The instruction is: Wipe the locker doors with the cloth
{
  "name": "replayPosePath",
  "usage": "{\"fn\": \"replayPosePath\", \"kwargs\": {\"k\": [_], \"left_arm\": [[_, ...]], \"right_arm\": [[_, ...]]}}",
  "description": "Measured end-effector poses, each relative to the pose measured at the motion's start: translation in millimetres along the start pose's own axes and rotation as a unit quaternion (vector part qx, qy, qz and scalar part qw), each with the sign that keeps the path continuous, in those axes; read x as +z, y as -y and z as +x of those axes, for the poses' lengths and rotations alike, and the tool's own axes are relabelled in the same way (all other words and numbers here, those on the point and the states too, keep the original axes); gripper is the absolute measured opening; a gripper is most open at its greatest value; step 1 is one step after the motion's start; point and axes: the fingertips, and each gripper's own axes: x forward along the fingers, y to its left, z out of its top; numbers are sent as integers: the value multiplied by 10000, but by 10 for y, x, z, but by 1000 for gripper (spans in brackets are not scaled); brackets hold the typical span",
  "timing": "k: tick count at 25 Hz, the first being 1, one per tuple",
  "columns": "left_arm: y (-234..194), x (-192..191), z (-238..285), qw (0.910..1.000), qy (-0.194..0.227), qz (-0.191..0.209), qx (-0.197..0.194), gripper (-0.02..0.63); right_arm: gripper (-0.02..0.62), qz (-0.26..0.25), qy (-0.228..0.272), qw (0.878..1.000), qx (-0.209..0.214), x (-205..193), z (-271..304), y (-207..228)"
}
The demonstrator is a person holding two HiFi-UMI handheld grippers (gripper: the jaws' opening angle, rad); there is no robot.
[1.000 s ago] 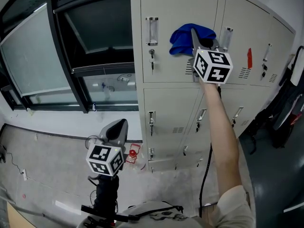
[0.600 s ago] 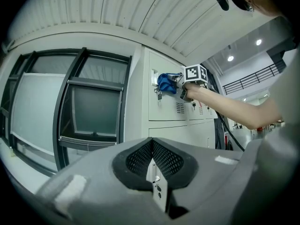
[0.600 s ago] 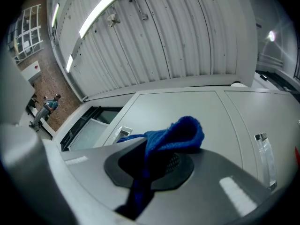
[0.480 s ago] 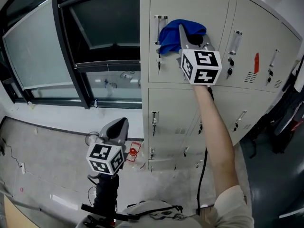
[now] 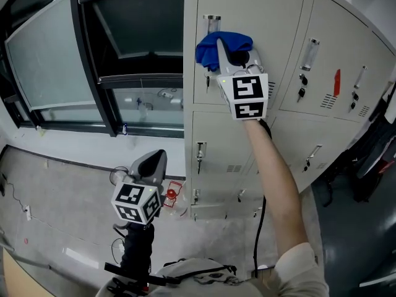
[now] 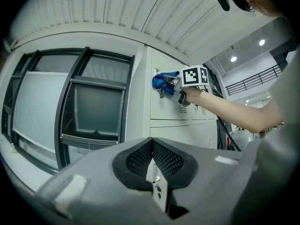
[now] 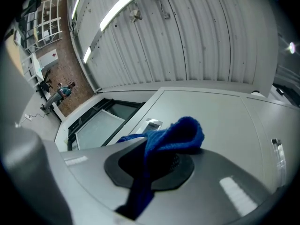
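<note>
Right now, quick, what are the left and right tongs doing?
Left tongs: closed, holding nothing.
Right tongs: closed on the blue cloth, against the upper locker door.

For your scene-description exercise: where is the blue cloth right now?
In the head view, the blue cloth is clamped in the right gripper, up at the top-left locker door, just beside its label holder.
</note>
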Motion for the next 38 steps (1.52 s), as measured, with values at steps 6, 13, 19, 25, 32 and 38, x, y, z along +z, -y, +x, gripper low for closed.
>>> {"fn": "replayPosePath", "kwargs": {"k": [6,13,19,25,32,38], "left_arm": [[62,-10,55,10000,18,-26,-56,-2],[204,-9,131,9998,17,-26,-179,-2],[294,-2,182,9997,25,11,-251,-2],[391,-3,236,9993,-11,64,-359,-2],[456,14,270,9991,-1,95,-415,-2],[493,13,282,9989,-21,119,-459,-2]], "right_arm": [[23,0,-99,9998,187,-176,-131,-57],[23,-113,-280,9992,269,-344,-286,26],[23,-206,-380,9989,176,-489,-445,216],[23,-258,-427,9987,-49,-607,-627,569],[25,-53,-553,9979,-323,-727,-832,988],[25,83,-622,9968,-502,-839,-969,1146]]}}
